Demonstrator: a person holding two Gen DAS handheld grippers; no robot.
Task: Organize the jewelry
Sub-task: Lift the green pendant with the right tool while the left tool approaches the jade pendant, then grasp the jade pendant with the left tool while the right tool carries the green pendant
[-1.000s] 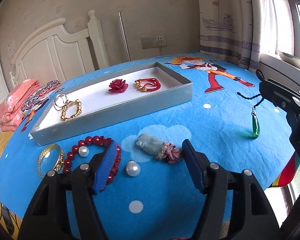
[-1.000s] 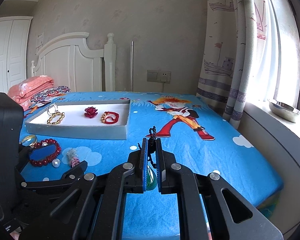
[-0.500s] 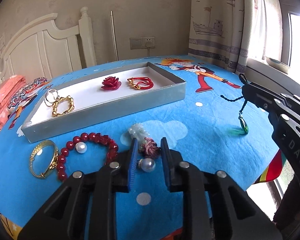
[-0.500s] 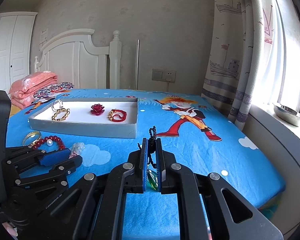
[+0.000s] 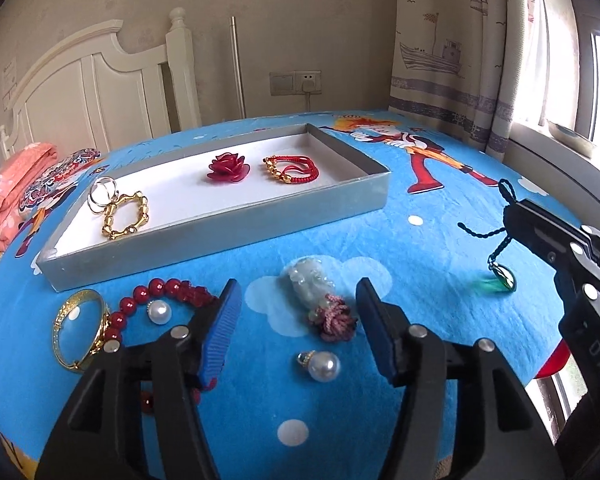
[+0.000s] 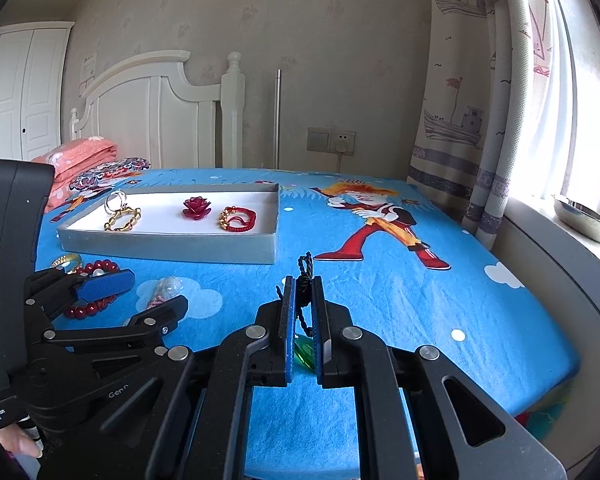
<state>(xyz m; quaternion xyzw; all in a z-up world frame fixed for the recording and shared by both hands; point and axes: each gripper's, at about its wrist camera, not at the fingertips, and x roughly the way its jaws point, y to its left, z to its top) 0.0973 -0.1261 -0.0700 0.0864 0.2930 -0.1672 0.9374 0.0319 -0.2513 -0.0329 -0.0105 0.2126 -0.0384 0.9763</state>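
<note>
My left gripper (image 5: 297,282) hovers low over the blue cloth, its jaws opening and pressing on nothing. A pale jade pendant with a pink knot (image 5: 312,284) lies between its fingertips. A pearl pendant (image 5: 322,366) lies on the cloth further in between the fingers. To the right, my right gripper (image 6: 302,280) is shut on the black cord (image 6: 305,268) of a green pendant (image 5: 504,278), which hangs above the cloth. The grey tray (image 5: 260,216) behind holds a red rose (image 5: 228,166), a red cord bracelet (image 5: 292,168), silver rings (image 5: 102,196) and a gold chain bracelet (image 5: 126,216).
A gold bangle (image 5: 80,328), a red bead bracelet (image 5: 168,292) and a second pearl (image 5: 159,312) lie at the left finger. Folded pink bedding (image 5: 8,184) sits at the far left. The cloth's edge drops off at the right, below the window sill (image 6: 560,248).
The left jaws narrowed around the pearl pendant half a second ago and now stand wide again, the pearl lying loose on the cloth. The green pendant has swung on its cord.
</note>
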